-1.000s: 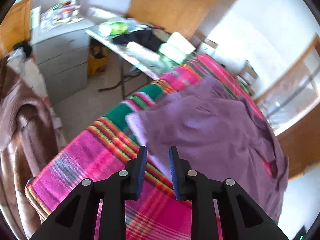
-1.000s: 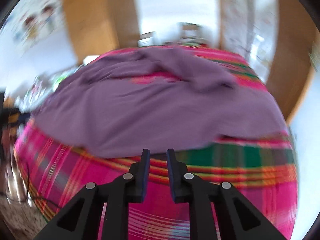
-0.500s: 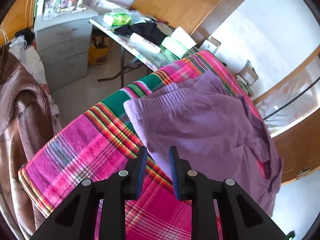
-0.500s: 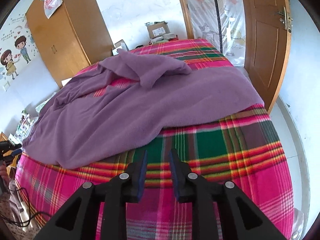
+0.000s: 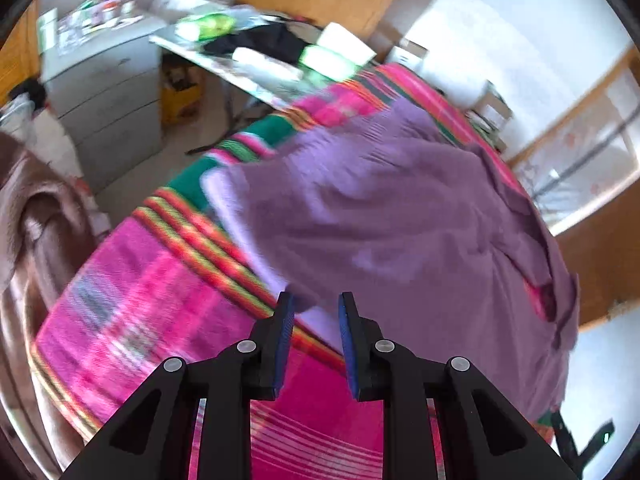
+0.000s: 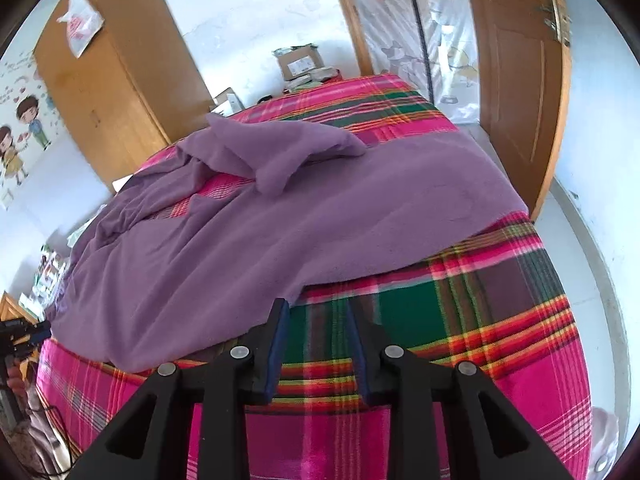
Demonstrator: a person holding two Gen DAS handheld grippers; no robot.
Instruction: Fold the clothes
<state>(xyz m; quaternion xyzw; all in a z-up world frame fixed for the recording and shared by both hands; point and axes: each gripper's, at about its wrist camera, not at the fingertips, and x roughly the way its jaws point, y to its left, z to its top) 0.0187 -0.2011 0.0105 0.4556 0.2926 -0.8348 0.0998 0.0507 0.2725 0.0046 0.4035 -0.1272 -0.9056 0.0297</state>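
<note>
A large purple fleece garment point(image 5: 400, 216) point(image 6: 280, 232) lies spread and rumpled over a bed with a pink, green and orange plaid cover point(image 5: 160, 288) point(image 6: 460, 320). One part of it is folded back in a bunch near the far end point(image 6: 280, 152). My left gripper point(image 5: 316, 308) is open, its tips just at the garment's near edge with nothing between them. My right gripper point(image 6: 316, 314) is open too, hovering over the plaid cover right beside the garment's hem. The left wrist view is blurred by motion.
A grey drawer cabinet point(image 5: 108, 92) and a cluttered folding table point(image 5: 256, 60) stand beyond the bed's left side. Brown fabric point(image 5: 28, 216) hangs at the far left. A wooden wardrobe point(image 6: 112, 80), boxes point(image 6: 300, 62) and a wooden door point(image 6: 516, 80) ring the bed.
Both grippers have come closer to the garment's edge, and the right one's jaws have spread a little wider. The garment itself lies as before.
</note>
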